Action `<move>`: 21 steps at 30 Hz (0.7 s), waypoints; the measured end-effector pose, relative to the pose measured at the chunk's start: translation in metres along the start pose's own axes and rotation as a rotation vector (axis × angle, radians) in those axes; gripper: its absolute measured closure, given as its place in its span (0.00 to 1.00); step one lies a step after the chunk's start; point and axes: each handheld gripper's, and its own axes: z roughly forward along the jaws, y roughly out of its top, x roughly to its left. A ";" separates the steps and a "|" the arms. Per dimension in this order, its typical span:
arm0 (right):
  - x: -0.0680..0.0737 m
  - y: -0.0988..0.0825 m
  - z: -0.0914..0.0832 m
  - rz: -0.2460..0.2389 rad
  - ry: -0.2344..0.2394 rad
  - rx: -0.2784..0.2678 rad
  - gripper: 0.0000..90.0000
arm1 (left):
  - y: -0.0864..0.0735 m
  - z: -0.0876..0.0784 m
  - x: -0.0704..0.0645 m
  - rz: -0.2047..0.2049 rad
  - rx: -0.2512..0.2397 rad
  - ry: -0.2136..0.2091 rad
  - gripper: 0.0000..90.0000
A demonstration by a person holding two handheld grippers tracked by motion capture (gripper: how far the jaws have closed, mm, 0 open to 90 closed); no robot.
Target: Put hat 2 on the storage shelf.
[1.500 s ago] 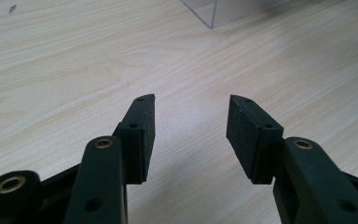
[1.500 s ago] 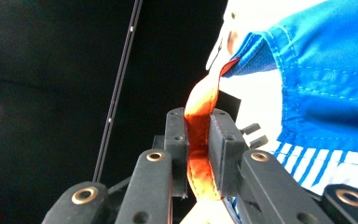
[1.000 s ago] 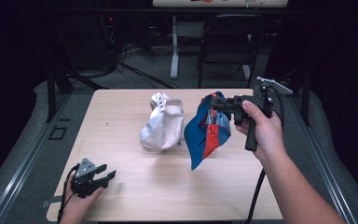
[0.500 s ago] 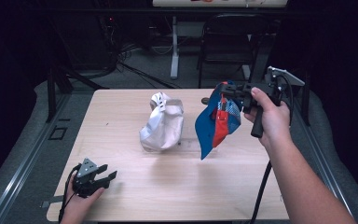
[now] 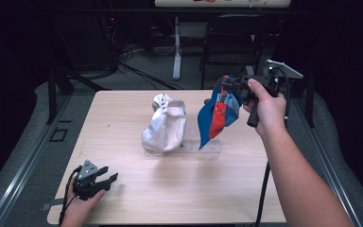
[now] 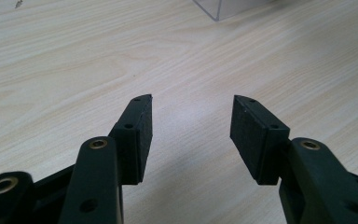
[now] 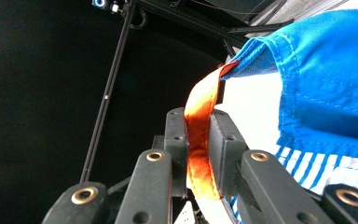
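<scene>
A blue cloth bag [image 5: 217, 116] with red and white striped parts hangs in the air over the right half of the wooden table [image 5: 123, 109]. My right gripper [image 5: 224, 85] is shut on its orange strap [image 7: 200, 140], which is pinched between the two pads, with the blue fabric [image 7: 326, 93] spreading to the right. A crumpled white bag [image 5: 164, 125] sits at the table's middle, left of the hanging bag. At the front left corner my left gripper [image 5: 108, 174] rests low over bare wood, jaws open with nothing between them [image 6: 191, 100].
A clear plastic block [image 5: 203, 146] lies on the table beneath the bags, and its corner [image 6: 223, 7] shows far ahead of the left gripper. A black chair [image 5: 236, 42] and a white post [image 5: 177, 47] stand behind the table. Dark floor surrounds it.
My right gripper has carried the blue bag to the right and slightly up, away from the white bag. The left gripper has stayed in place.
</scene>
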 end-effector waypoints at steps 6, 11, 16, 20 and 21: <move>-0.006 0.006 0.006 0.018 -0.022 -0.015 0.88 | -0.001 0.000 0.001 -0.005 -0.018 0.005 0.55; -0.012 0.010 0.005 0.019 -0.029 -0.010 0.88 | -0.001 0.000 0.002 -0.001 -0.011 0.006 0.55; -0.015 0.011 0.007 0.022 -0.043 -0.005 0.88 | -0.001 0.001 0.001 -0.001 -0.012 0.006 0.55; -0.018 0.010 0.010 0.022 -0.048 0.000 0.88 | -0.001 0.000 0.001 0.000 -0.012 0.006 0.55; -0.020 0.007 0.013 0.026 -0.052 0.008 0.88 | 0.000 0.000 0.002 0.002 -0.005 0.004 0.55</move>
